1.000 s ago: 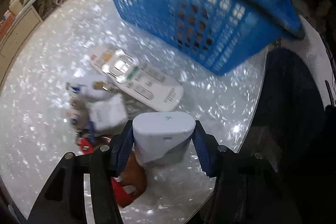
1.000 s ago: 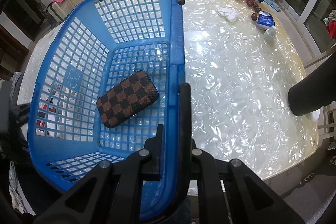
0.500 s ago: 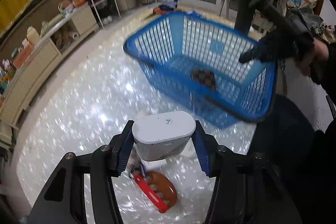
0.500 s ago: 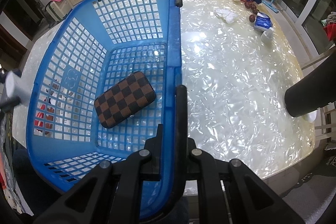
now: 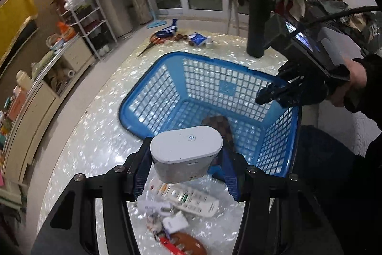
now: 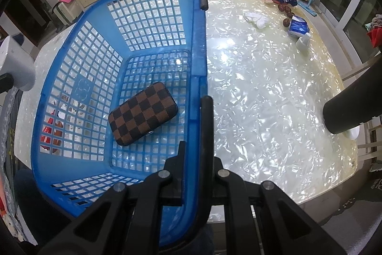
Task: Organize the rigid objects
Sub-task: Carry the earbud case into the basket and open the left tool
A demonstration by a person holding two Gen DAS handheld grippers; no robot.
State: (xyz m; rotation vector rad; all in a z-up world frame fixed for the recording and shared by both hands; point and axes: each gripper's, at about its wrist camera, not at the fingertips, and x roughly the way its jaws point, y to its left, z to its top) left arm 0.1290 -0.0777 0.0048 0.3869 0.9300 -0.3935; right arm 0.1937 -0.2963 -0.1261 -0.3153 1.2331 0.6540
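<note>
1. The left hand-held gripper [image 5: 186, 159] is clamped on a white oval case [image 5: 186, 152], held in the air above the near edge of the blue basket [image 5: 152, 92].
2. The right hand-held gripper [image 6: 194, 126] is clenched tight on the basket's black handle [image 6: 207, 116] at the rim.
3. Inside the basket lies a brown checkered case [image 6: 142, 113].
4. On the counter [image 6: 262, 92] beneath the white case lies a white remote [image 5: 191, 200] among small clutter.

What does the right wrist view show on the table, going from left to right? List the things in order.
white case → blue basket → checkered pouch → crumpled tissue → blue packet → black cylinder
</note>
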